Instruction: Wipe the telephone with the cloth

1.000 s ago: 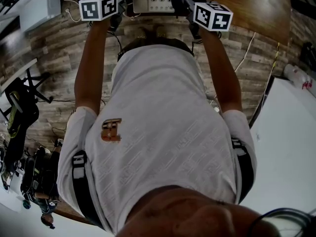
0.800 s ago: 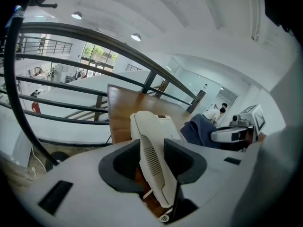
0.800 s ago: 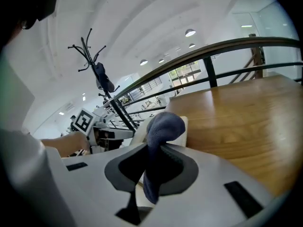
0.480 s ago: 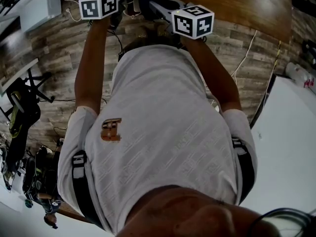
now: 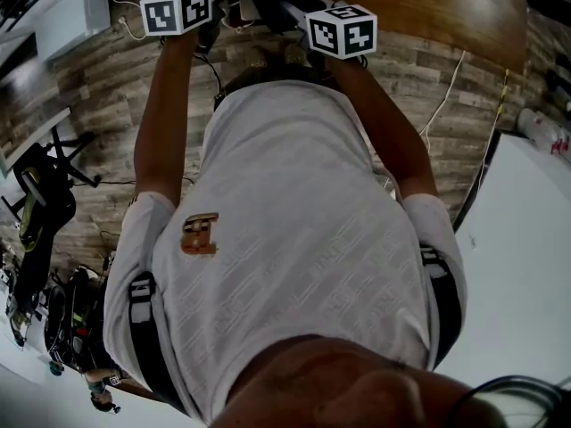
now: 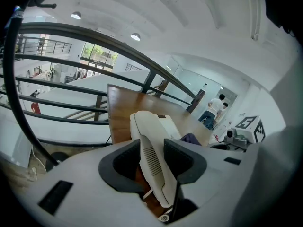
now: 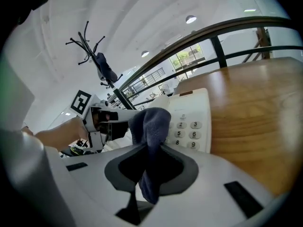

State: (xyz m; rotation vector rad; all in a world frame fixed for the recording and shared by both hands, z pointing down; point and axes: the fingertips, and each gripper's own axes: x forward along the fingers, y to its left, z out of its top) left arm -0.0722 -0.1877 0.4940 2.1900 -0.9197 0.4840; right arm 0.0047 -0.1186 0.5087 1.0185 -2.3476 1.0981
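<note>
The telephone (image 7: 189, 122) sits on the wooden bench (image 7: 255, 122) in front of the person, and both tools are at it. The left tool (image 6: 154, 161) is closed around the cream handset (image 6: 149, 145), which fills the gap between its pads, while the right tool (image 7: 150, 167) pinches a dark blue cloth (image 7: 151, 126) whose loose end bulges above the jaws, just beside the keypad (image 7: 185, 131). The cloth looks soft and limp, so it should fold to the buttons and edges; a pinch near its middle, as here, leaves enough free fabric to wipe with. The telephone is hard, smooth plastic and probably light (likely to skid on the polished wood), so gripping the handset across its narrow middle seems the steadiest hold. The right gripper view alone shows the numbered keys and the other tool reaching in; the left gripper view alone shows the handset's slotted grille. The head view gives mostly the person's shirt and arms, with only a sliver of the telephone at the top edge
</note>
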